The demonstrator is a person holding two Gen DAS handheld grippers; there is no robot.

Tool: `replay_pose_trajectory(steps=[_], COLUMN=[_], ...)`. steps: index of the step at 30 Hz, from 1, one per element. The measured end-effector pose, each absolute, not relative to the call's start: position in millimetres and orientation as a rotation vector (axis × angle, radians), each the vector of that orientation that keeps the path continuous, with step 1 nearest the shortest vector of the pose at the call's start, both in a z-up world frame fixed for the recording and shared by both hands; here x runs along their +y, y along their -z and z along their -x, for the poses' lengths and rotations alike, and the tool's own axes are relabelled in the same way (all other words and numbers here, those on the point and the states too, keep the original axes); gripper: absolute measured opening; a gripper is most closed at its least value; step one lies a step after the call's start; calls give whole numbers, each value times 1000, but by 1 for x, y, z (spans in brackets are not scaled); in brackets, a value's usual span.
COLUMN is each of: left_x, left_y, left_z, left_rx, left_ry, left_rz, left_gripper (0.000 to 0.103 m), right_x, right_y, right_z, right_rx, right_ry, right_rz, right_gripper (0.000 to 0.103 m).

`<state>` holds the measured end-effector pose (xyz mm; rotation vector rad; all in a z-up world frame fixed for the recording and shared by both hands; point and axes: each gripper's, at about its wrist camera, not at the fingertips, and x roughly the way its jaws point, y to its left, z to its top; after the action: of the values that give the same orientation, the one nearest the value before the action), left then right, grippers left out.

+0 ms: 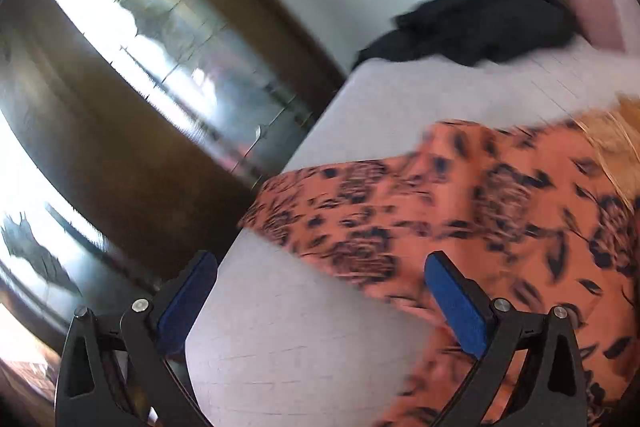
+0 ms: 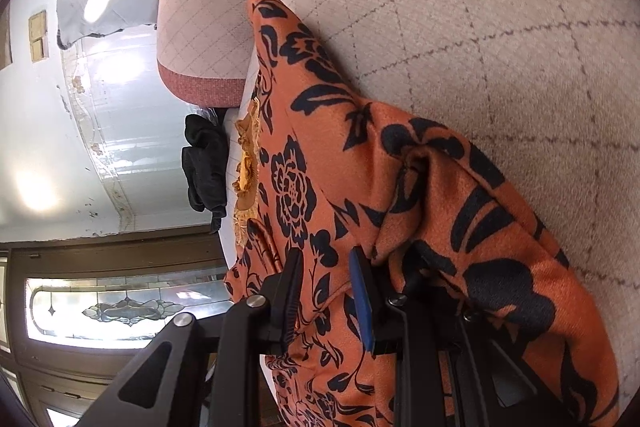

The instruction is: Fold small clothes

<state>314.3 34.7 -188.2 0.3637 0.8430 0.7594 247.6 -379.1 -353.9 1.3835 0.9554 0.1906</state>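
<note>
Orange satin-like fabric with a black floral print, the garment (image 2: 360,163), is seen lying across a pale quilted sofa seat (image 2: 500,27), with part of it hanging over the front edge of the cushion. A gold lace trim (image 2: 246,171) is visible along one border. The right claw (image 2: 326,291) is nearly closed, with a fold of the garment pinched between its jaws; more cloth is draped over the claw's body on the right side. The left claw (image 1: 320,303) is held wide open above the seat and grips nothing; one blue pad (image 1: 456,303) hangs over the garment's (image 1: 460,211) near edge, the other over bare cushion (image 1: 400,95). The left view is blurred, so contact with the cloth cannot be judged. A dark garment (image 1: 476,23) is bunched farther along the seat, well apart from the orange one. Risks noted: the fabric looks slippery, so the pinched fold may be pulled out of the right claw if tension is applied; more than one layer may have been caught, which would give a crooked fold; the overhanging portion could drag the piece off the cushion; the lace trim could be snagged if the left claw closes on it.
</note>
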Motion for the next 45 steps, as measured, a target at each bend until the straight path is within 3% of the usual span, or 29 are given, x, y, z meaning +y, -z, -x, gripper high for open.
replay_pose_trajectory(steps=[4, 13, 16, 21, 30, 40, 45], left_x=[18, -161, -190, -209, -93, 154, 121], left_y=[173, 213, 230, 265, 245, 190, 177], left_z=[-292, -291, -300, -304, -328, -282, -254], left_rx=[827, 870, 900, 804, 819, 958, 895], left_ry=[-583, -223, -194, -306, -542, -923, -767], left_rz=[-255, -467, -535, -719, -709, -363, -307], left_gripper=[103, 103, 103, 103, 103, 103, 103], right_x=[-374, -374, -377, -383, -383, -377, -372], right_y=[350, 351, 353, 359, 358, 353, 350], right_z=[-247, -246, -247, -248, -246, -247, -250], right_rx=[943, 929, 941, 955, 959, 952, 947], right_ry=[-164, -177, -185, -216, -217, -204, -176], right_rz=[-1361, -1354, -1372, -1409, -1408, -1382, -1357], right_gripper=[28, 28, 28, 27, 27, 27, 27])
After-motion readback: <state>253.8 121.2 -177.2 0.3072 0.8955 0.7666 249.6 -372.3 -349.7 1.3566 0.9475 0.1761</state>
